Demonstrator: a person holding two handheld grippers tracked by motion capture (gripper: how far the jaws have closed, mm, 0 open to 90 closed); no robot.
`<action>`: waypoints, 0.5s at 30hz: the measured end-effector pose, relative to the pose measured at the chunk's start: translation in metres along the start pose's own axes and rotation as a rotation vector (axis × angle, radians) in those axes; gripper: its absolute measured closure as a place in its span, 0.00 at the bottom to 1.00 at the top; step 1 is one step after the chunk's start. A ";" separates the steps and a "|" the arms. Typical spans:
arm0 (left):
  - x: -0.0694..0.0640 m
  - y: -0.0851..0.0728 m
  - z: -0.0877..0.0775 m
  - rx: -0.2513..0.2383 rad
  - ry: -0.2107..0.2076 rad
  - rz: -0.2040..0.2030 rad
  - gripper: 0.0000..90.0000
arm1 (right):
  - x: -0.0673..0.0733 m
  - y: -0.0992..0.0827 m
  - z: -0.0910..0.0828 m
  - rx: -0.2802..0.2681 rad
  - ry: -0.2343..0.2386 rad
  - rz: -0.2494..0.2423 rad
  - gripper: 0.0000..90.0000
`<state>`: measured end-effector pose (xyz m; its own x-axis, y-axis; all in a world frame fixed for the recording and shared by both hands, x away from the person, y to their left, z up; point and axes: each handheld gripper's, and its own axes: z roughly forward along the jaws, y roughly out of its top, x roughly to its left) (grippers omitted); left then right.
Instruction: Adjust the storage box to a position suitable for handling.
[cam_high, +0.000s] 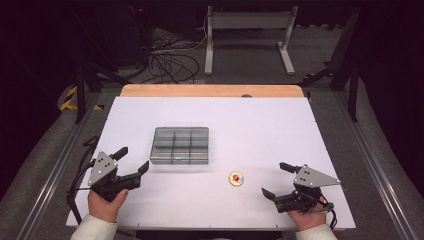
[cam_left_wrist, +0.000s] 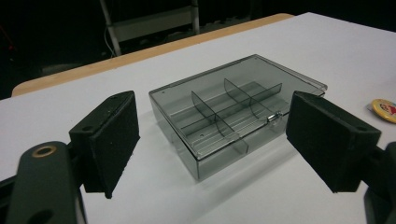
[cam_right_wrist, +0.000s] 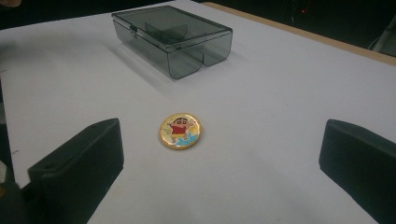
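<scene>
- Box (cam_high: 179, 145), smoky grey clear plastic with inner dividers that split it into compartments, sits with its lid closed on the white bench (cam_high: 260, 125), a little left of the middle.
- Seen along my left tool, the box (cam_left_wrist: 229, 116) lies straight ahead between the two black jaws but beyond them, with a small metal catch on the side nearer the badge.
- My left tool (cam_high: 134, 161) hangs near the box's front left corner, close to it and apart from it.
- Its jaws stand wide apart, with nothing between the pads and nothing in their grip.
- My left hand (cam_high: 106, 201) holds that tool from below, and the grey three-cornered plate faces up.
- Round badge (cam_high: 236, 178), gold-rimmed with a cartoon child in a red shirt, lies flat on the bench to the right of the box and nearer me, well apart from it.
- Along my right tool, the badge (cam_right_wrist: 180, 130) sits just ahead of the gap between the jaws, with the box (cam_right_wrist: 173, 39) farther off behind it.
- My right tool (cam_high: 276, 180) points toward the badge from the right, near it without touching.
- Its jaws are also spread wide and grip nothing.
- My right hand (cam_high: 305, 218) holds it low by the bench's near edge.
- Both sleeves are light coloured.
</scene>
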<state>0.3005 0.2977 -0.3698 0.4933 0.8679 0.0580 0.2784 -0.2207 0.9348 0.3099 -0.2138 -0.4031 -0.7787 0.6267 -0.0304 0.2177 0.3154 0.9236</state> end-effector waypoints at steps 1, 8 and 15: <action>0.001 0.001 0.001 0.005 -0.002 -0.004 0.20 | 0.000 0.000 0.000 0.002 -0.002 0.003 0.00; 0.007 0.006 0.007 0.023 0.003 -0.019 0.21 | 0.000 -0.001 0.001 0.005 0.001 0.007 0.00; 0.012 0.009 0.013 0.045 0.007 -0.038 0.25 | 0.000 -0.001 0.001 0.007 0.003 0.007 0.00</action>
<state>0.3198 0.3000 -0.3651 0.4761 0.8790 0.0252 0.3341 -0.2073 0.9195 0.3107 -0.2131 -0.4042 -0.7789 0.6268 -0.0232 0.2269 0.3160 0.9212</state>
